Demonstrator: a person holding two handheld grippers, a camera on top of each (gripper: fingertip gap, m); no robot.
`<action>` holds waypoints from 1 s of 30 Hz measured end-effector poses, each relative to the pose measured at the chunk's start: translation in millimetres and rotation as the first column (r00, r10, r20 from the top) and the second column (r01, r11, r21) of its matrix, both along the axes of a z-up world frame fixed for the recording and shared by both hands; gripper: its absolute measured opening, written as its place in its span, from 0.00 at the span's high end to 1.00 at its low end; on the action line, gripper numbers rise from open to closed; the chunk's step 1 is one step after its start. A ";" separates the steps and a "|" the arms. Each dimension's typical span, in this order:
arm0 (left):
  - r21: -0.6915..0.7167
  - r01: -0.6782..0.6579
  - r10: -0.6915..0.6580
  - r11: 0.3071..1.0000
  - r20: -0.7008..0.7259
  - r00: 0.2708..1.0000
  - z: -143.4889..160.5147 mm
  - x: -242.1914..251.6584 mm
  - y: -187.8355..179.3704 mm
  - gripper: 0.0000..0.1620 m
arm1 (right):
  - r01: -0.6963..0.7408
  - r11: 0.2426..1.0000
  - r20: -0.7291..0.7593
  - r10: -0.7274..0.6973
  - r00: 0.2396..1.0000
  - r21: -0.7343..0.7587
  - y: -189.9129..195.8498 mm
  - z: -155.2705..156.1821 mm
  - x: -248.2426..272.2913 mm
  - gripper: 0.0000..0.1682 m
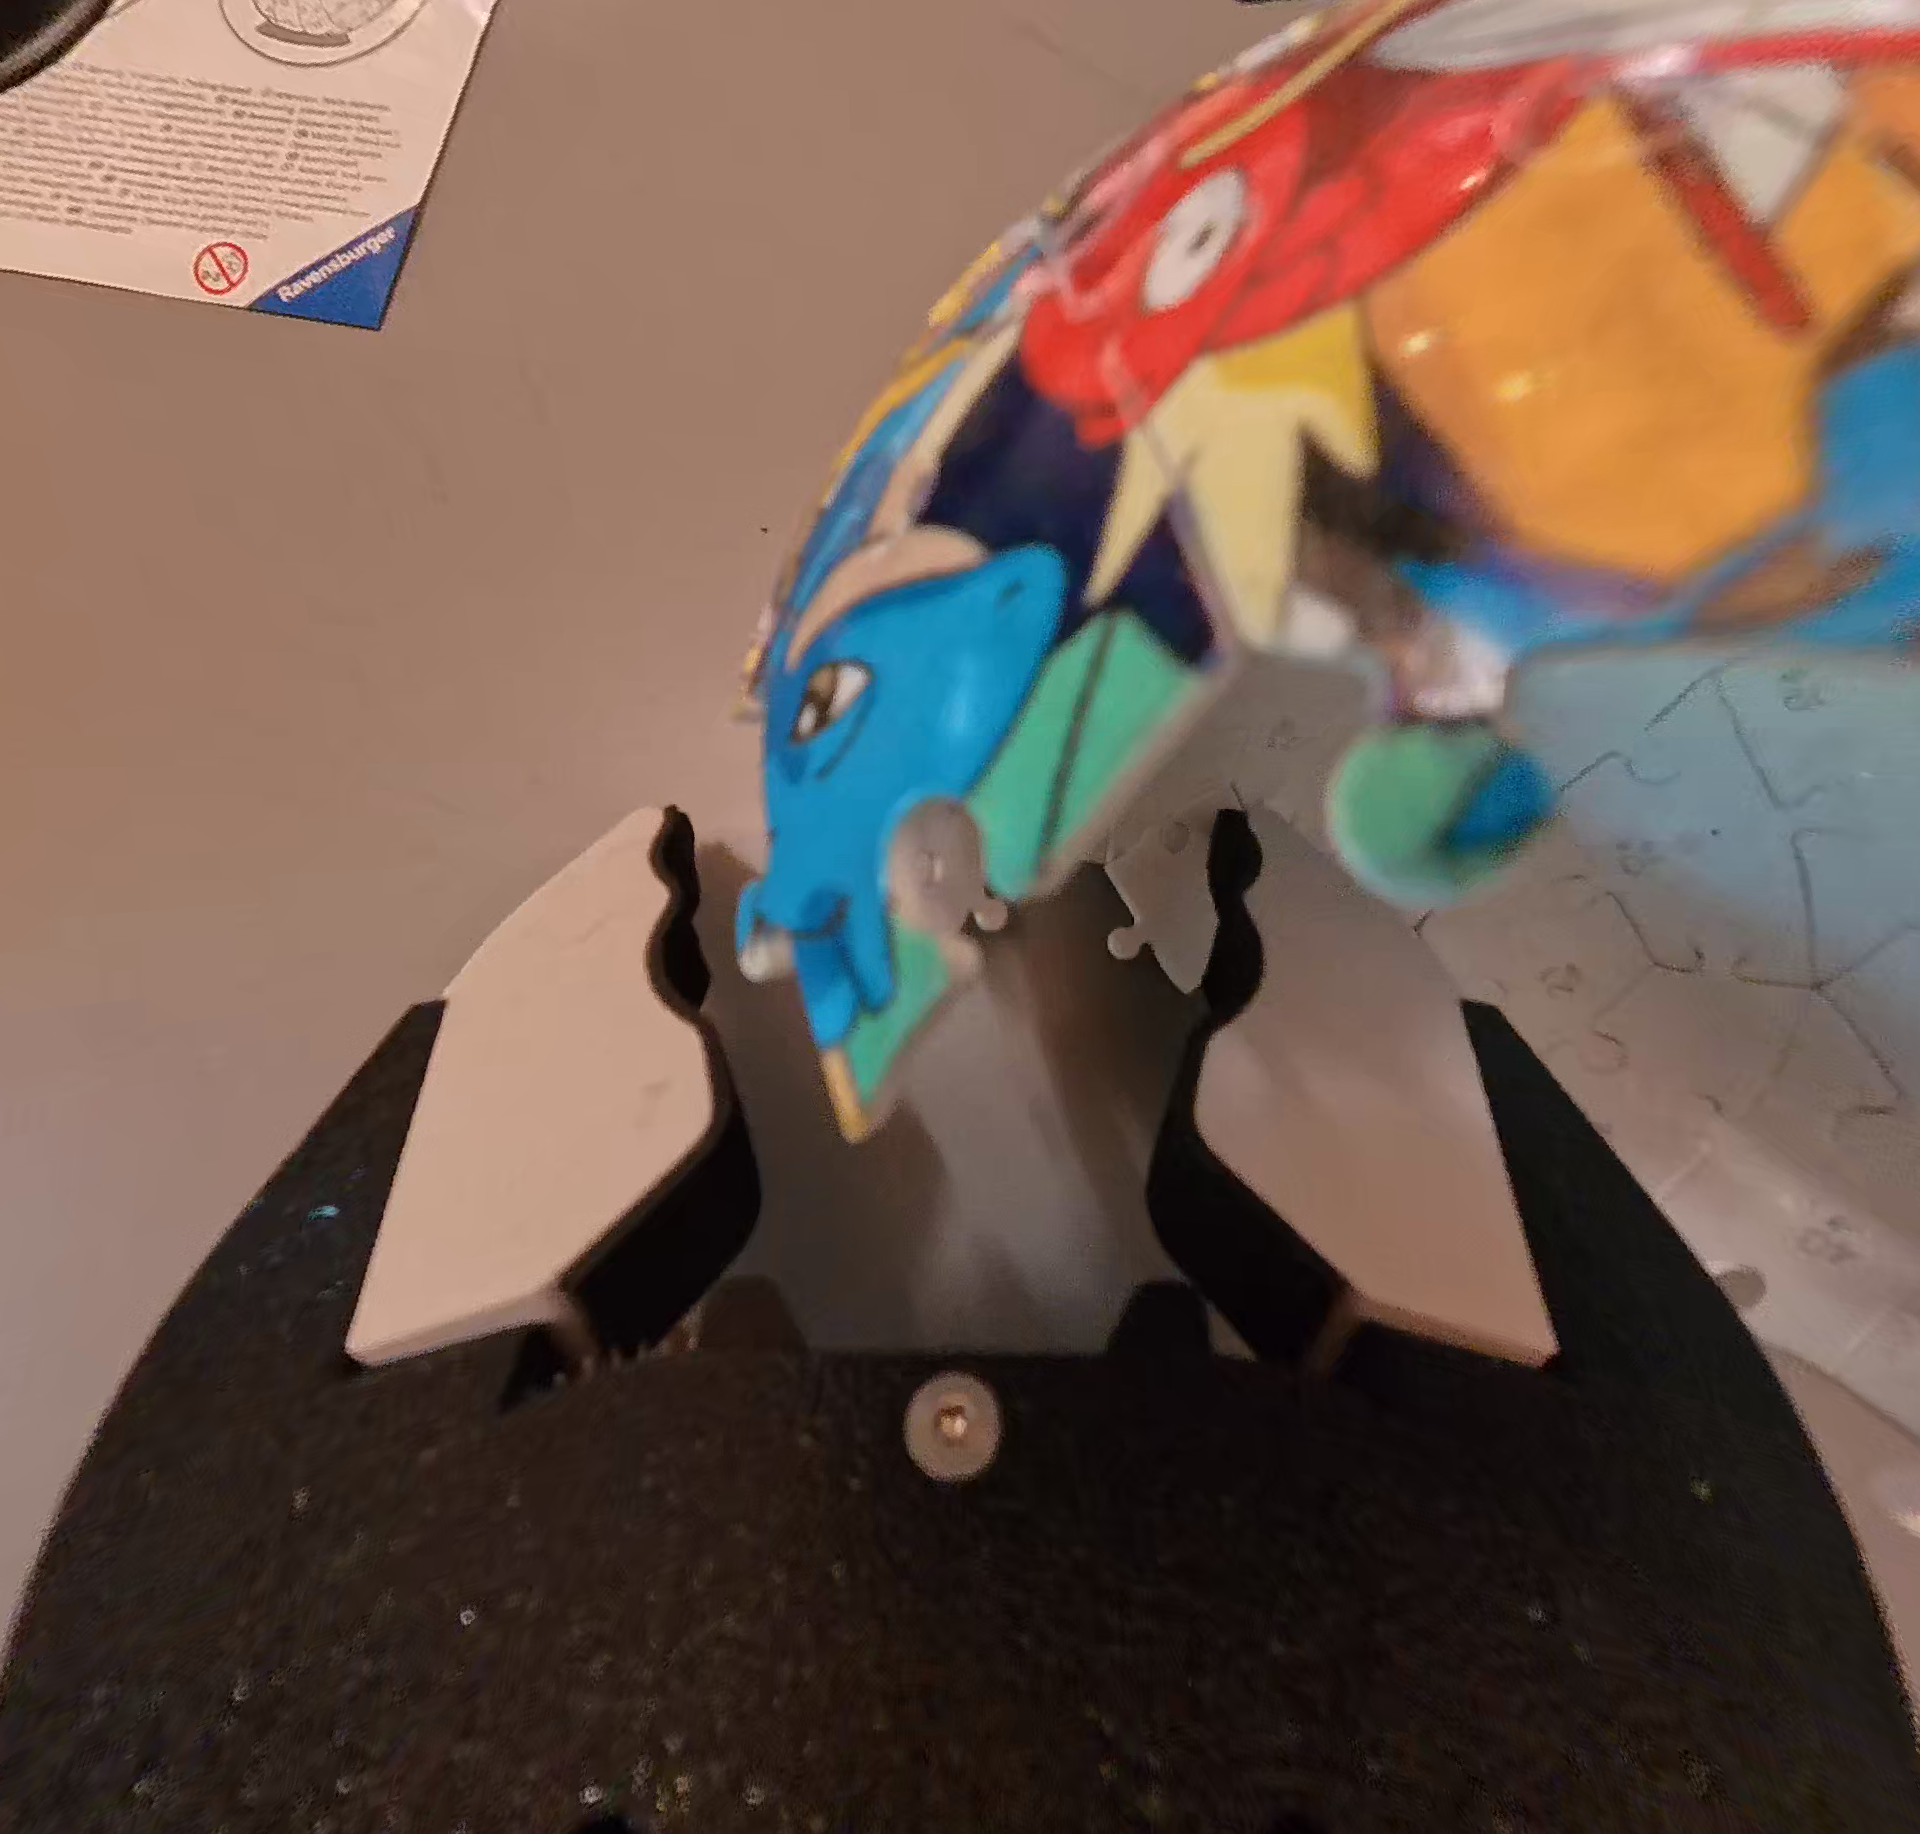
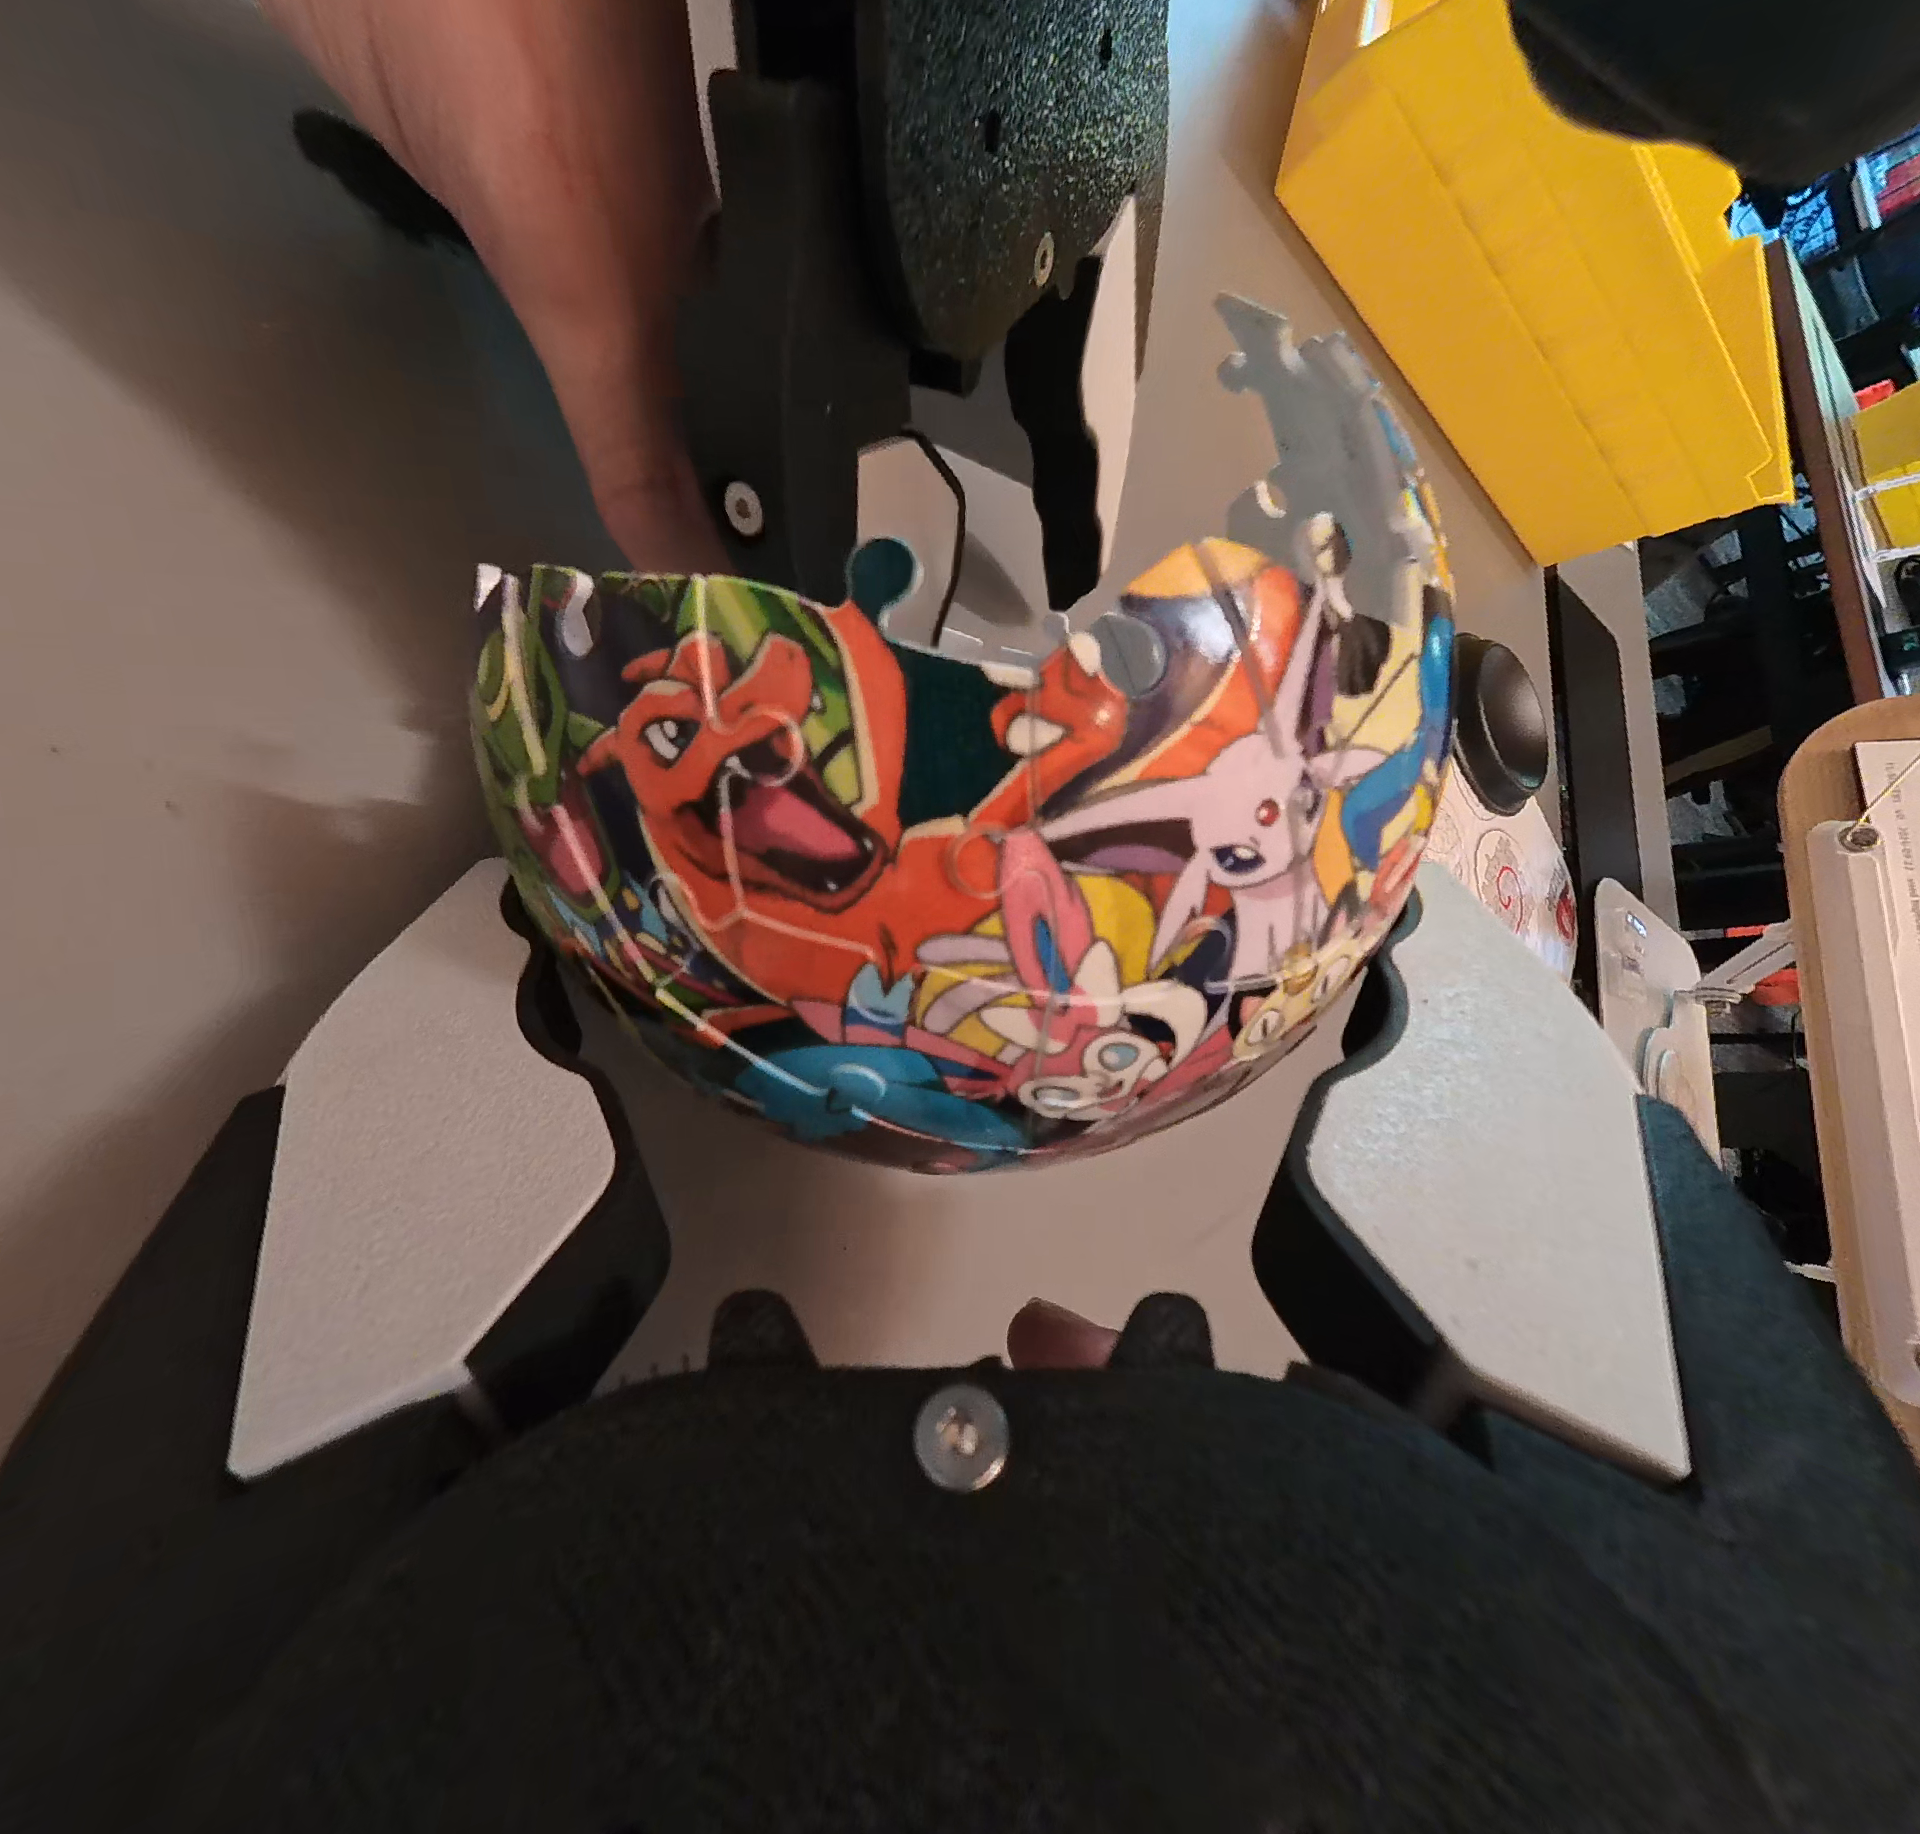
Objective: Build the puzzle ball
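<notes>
- We have the puzzle ball [image 2: 935,849] roughly half built: a coloured bowl with a jagged, unfinished rim at twelve o'clock.
- Our right gripper [image 2: 956,953] spreads wide and clamps the bowl across its sides, at nine and three o'clock.
- Our left gripper [image 1: 956,911] stands partly open at the rim's edge pieces [image 1: 894,849], gripping nothing that we can see.
- We judge the upper half remains to be fitted; the instruction sheet [image 1: 208,101] lies at eleven o'clock on the table [image 1: 468,589].
</notes>
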State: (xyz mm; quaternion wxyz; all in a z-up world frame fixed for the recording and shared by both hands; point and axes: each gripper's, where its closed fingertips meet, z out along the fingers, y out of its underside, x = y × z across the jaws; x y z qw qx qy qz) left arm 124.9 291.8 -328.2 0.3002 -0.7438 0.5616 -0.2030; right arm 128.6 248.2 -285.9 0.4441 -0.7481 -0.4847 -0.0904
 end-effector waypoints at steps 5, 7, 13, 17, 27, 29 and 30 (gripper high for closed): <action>0.015 0.008 -0.007 1.000 -0.007 1.000 0.2 -1.0 0.1 0.41 | 0.000 1.000 0.001 0.000 1.000 0.002 0.3 0.0 -0.2 0.14; 0.019 0.010 -0.010 1.000 -0.008 1.000 0.3 -0.9 0.9 0.40 | 0.001 1.000 0.001 -0.001 1.000 0.003 0.6 0.0 -0.4 0.14; -0.008 0.057 -0.057 0.998 -0.040 0.998 0.1 1.8 -7.4 0.49 | 0.011 1.000 -0.008 -0.010 1.000 0.004 1.9 -1.3 1.2 0.14; 0.034 0.093 -0.091 0.995 -0.035 0.995 2.3 4.3 -8.9 0.49 | 0.015 1.000 -0.012 -0.015 1.000 0.005 2.2 -1.4 2.4 0.14; -0.182 -0.058 0.088 0.982 0.162 0.983 22.1 -15.1 17.7 0.42 | 0.011 1.000 0.016 -0.011 1.000 0.006 1.2 -1.8 3.2 0.14; -0.164 -0.036 0.057 0.986 0.124 0.991 15.1 -14.4 13.9 0.42 | 0.009 1.000 0.016 -0.009 1.000 0.008 1.8 -1.5 2.3 0.14; -0.155 -0.021 0.038 0.988 0.107 0.993 11.9 -12.6 10.7 0.41 | 0.010 1.000 0.018 -0.010 1.000 0.008 1.8 -1.6 2.1 0.14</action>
